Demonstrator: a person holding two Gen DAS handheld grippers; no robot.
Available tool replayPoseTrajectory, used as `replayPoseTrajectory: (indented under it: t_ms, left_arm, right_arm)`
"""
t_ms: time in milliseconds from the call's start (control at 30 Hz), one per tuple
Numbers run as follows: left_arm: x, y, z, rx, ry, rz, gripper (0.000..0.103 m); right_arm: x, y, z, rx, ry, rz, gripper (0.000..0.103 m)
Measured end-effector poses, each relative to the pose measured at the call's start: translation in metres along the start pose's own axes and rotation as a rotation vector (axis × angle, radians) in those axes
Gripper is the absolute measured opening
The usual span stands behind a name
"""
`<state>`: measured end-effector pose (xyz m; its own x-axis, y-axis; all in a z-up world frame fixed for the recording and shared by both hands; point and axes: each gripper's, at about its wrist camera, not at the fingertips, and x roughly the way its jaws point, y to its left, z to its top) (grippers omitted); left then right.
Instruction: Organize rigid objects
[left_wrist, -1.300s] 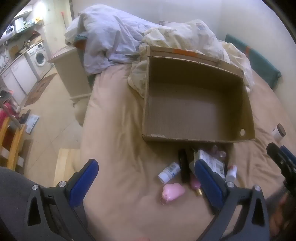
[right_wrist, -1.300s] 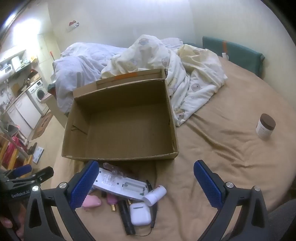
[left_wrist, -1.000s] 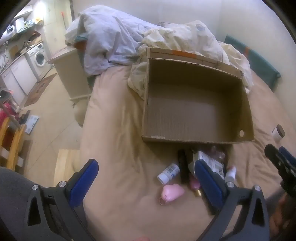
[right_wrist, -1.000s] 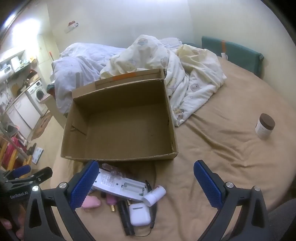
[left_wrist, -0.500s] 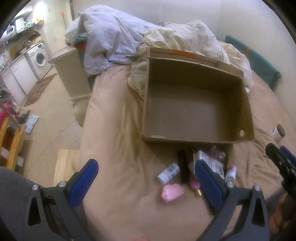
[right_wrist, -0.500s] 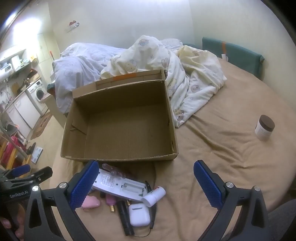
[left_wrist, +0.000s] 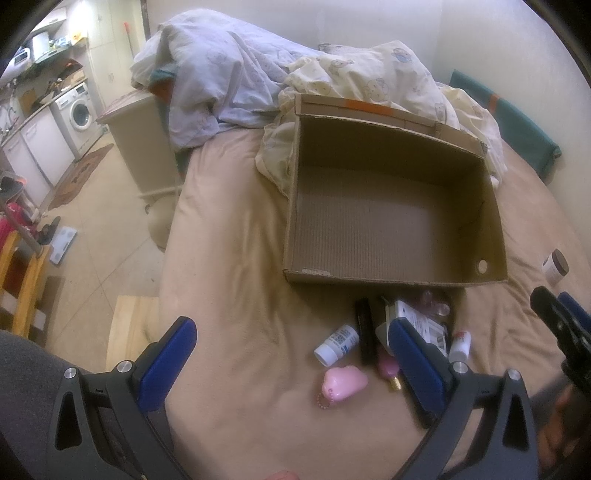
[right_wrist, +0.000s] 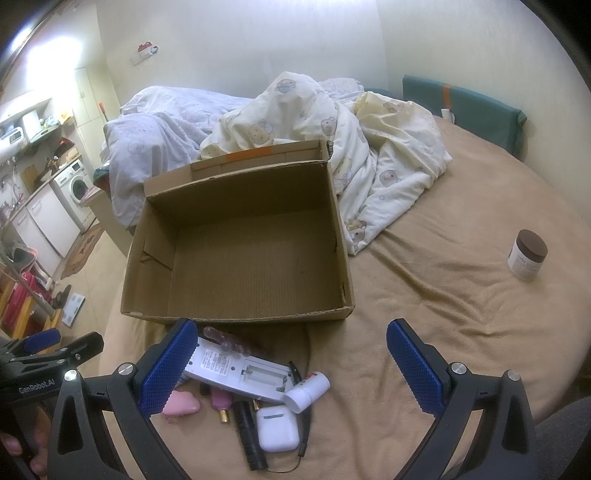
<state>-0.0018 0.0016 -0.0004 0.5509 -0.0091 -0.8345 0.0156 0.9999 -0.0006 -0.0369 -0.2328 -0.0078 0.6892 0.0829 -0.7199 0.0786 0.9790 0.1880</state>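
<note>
Left wrist view, left to right. Far left of frame: a kitchen area with a washing machine (left_wrist: 82, 110) is seen at upper left, a wooden chair (left_wrist: 22, 280) at the left edge. The left gripper (left_wrist: 291, 360) is held at the bottom of the frame, blue pads spread wide, nothing between them; it hangs above the beige bedsheet (left_wrist: 229, 295). At centre, an open cardboard box (left_wrist: 388, 278) is seen lying on the bed, nothing visible inside. Crumpled bedding (left_wrist: 236, 74) is piled behind it at the top. Just below the box's near wall, a cluster of small items is scattered: a white bottle (left_wrist: 336, 345), a black tube (left_wrist: 365, 330), a pink cloud-shaped case (left_wrist: 345, 384) with a bead chain, a small pink bottle with gold cap (left_wrist: 388, 371), a white flat device (left_wrist: 417, 321) partly covered by the right pad. At the right edge, a brown-lidded jar (left_wrist: 556, 266) is seen standing apart on the sheet.

Right wrist view, left to right. The other gripper is glimpsed at lower left. The right gripper (right_wrist: 291, 362) is held wide open, empty, low in frame. The box (right_wrist: 236, 317) sits at centre-left. Below it the cluster is seen again: the pink case (right_wrist: 183, 404), the flat device (right_wrist: 240, 373), the black tube (right_wrist: 251, 432), a white earbud case (right_wrist: 277, 426), a small white bottle with red print (right_wrist: 306, 391) lying on its side. The jar (right_wrist: 527, 254) stands upright at the right, well apart from the rest. A green cushion (right_wrist: 461, 103) is seen at upper right.
</note>
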Motion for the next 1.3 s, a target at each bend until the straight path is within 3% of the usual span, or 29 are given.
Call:
replayPoseTrajectory:
  t_ms: [1300]
  left_arm:
    - [-0.0005, 0.0026, 0.0021, -0.01, -0.003, 0.005, 0.103]
  right_arm:
    - [-0.0003, 0.0028, 0.0, -0.002, 0.004, 0.0, 0.103]
